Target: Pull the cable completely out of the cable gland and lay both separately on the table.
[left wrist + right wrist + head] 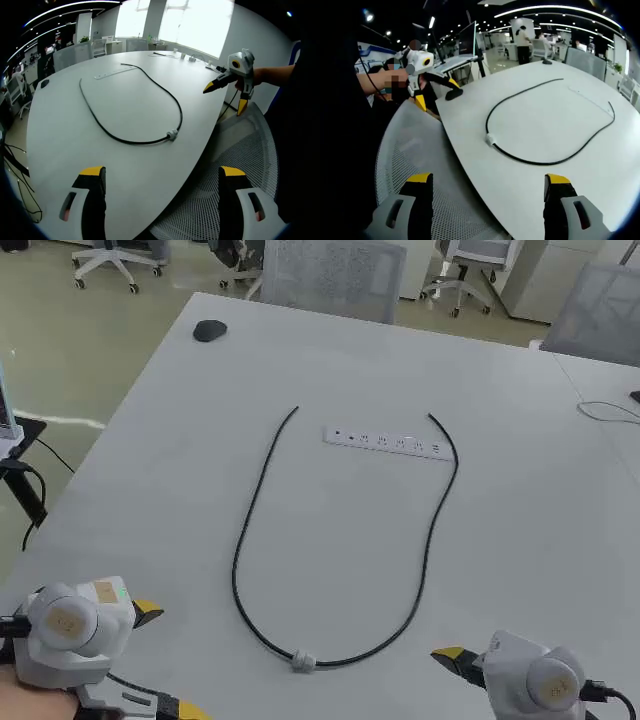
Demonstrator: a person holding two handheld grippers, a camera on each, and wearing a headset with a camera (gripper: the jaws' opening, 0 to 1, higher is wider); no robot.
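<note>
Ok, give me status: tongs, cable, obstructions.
Open and empty: left tongs, right tongs. The cable lies in a U, cable gland still threaded at the bend. A power strip between the cable's ends, away from the gland.

The right tongs (488, 179) stand with jaws wide apart at the bottom of the frame. Beyond them a black cable (540, 162) loops over the white worktop (560, 115), with the white cable gland (490, 139) on it at centre. The left tongs (438, 96) hover upper left, jaws parted.

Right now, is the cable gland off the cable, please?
No, the white cable gland sits on the black cable at the near bend of its loop.
</note>
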